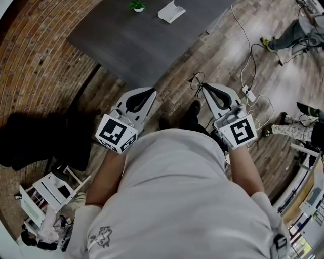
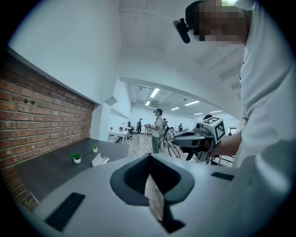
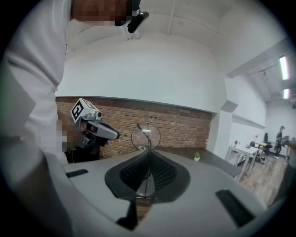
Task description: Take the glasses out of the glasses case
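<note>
Right tongs (image 3: 149,155) are pinched shut on the thin wire glasses (image 3: 144,133), which stick out past the tips, prob. gripped tight so they don't slip, while left tongs (image 2: 149,159) sit closed & empty alongside, w/ the white glasses case (image 1: 171,11) on the table (image 1: 126,40) well ahead.

Bare wood floor (image 1: 169,96) open up to the dark table (image 1: 126,40), tabletop free but for 1 small plant (image 1: 137,6) and a white case (image 1: 171,11) at its far edge, brick wall (image 1: 35,55) close on the left, cables (image 1: 248,92) strewn on the right.
</note>
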